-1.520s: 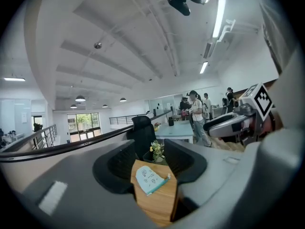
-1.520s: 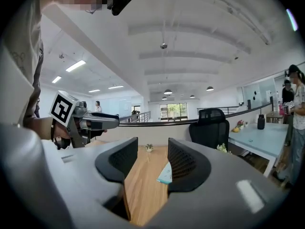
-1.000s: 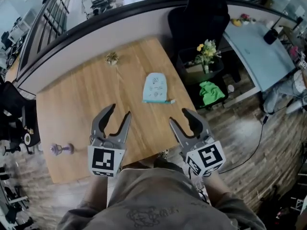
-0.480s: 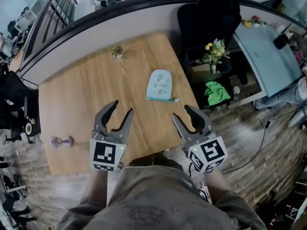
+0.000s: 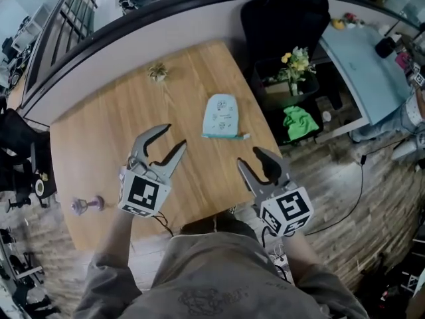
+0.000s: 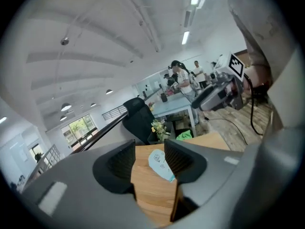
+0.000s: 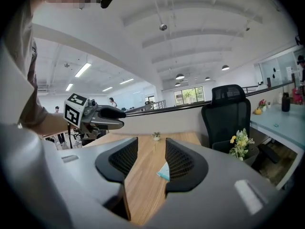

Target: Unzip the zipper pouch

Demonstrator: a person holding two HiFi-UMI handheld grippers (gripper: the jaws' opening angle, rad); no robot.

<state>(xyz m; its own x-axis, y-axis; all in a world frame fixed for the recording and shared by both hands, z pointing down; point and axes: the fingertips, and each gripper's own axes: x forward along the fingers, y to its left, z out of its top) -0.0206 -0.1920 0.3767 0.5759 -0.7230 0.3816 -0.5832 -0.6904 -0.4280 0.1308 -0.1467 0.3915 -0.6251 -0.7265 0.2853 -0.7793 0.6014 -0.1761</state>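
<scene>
A pale blue zipper pouch [image 5: 221, 116] with small prints lies flat on the wooden table [image 5: 99, 145], near its right edge; its zipper edge faces me. My left gripper [image 5: 171, 139] hovers over the table to the pouch's near left, open, jaws angled toward the pouch. My right gripper [image 5: 251, 158] is open at the table's near right edge, below the pouch. In the left gripper view the pouch [image 6: 159, 162] shows between the spread jaws. The right gripper view catches only a corner of the pouch [image 7: 163, 172]. Neither gripper touches it.
A small potted plant [image 5: 157, 72] stands at the table's far side. A purple object [image 5: 85, 205] lies near the left front corner. Beyond the right edge are a black chair [image 5: 285, 12], a crate with flowers [image 5: 295, 64] and a green cloth [image 5: 300, 123].
My left gripper has moved forward and turned right toward the pouch. The right gripper has hardly shifted. Both stay open.
</scene>
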